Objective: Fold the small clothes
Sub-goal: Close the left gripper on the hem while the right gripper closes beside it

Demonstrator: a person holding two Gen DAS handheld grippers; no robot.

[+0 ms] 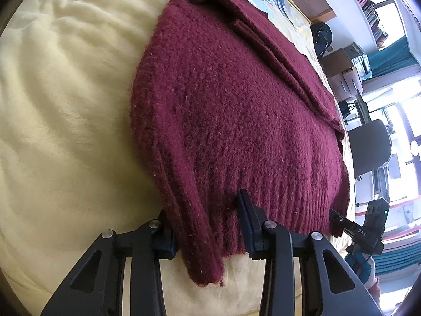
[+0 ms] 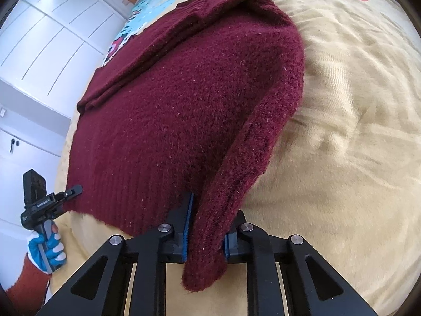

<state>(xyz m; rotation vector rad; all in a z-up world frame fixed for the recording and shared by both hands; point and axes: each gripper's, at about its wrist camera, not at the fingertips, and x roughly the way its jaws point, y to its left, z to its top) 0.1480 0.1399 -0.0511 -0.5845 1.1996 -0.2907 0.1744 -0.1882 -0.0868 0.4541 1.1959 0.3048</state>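
A dark red knit sweater (image 1: 223, 100) lies partly folded on a pale yellow bedspread (image 1: 65, 105), its ribbed hem towards me. In the left wrist view my left gripper (image 1: 208, 226) is shut on the hem's near left corner, and thick knit fills the gap between its pads. My right gripper (image 2: 210, 221) is shut on the hem's right corner of the sweater (image 2: 184, 92), with the cloth bunched and hanging below the pads. Each gripper shows in the other's view at the hem's far end: the right gripper (image 1: 339, 218), and the left gripper (image 2: 73, 191) held by a gloved hand (image 2: 50, 250).
The bedspread (image 2: 342, 131) carries a colourful print (image 2: 147, 8) beyond the sweater. White cupboard doors (image 2: 52, 39) stand to the left of the bed. On the other side are an office chair (image 1: 373, 144), cardboard boxes (image 1: 342, 71) and bright windows.
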